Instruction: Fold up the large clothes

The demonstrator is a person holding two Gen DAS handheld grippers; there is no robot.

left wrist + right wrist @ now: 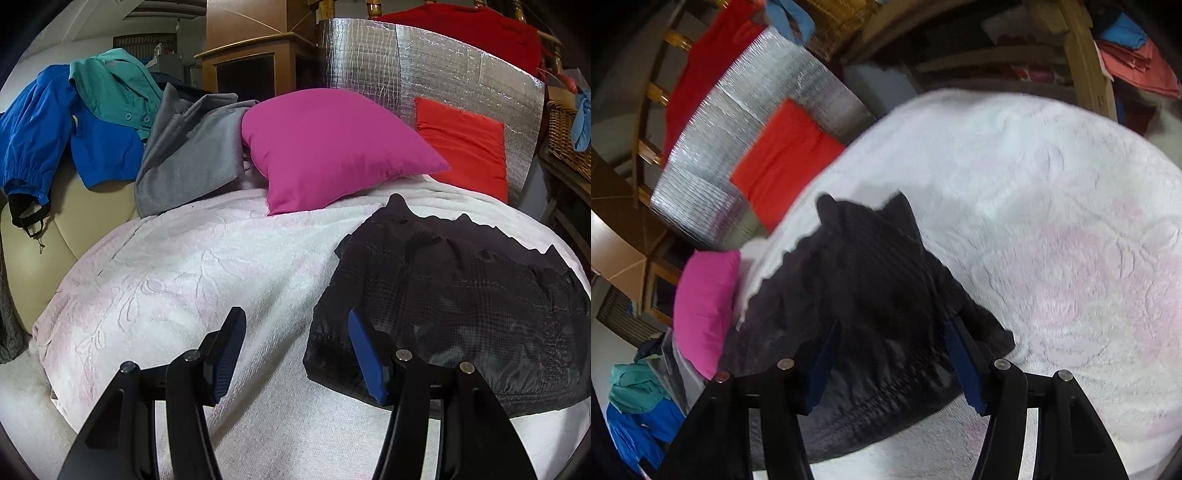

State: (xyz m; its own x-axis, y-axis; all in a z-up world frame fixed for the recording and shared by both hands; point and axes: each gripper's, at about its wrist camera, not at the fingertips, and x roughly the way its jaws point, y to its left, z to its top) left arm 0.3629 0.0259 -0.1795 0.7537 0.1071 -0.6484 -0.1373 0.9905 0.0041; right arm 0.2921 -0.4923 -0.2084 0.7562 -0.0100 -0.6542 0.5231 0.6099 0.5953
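A dark checked garment lies folded in a thick bundle on the white blanket, right of centre in the left wrist view. My left gripper is open and empty, hovering above the blanket with its right finger at the bundle's left edge. In the right wrist view the same garment fills the middle. My right gripper is open above it, jaws wide on either side of the bundle, holding nothing. The view is blurred.
A magenta pillow and a red pillow lean on a silver foil panel behind. Blue, teal and grey clothes are piled at the back left. A wicker basket stands at the right.
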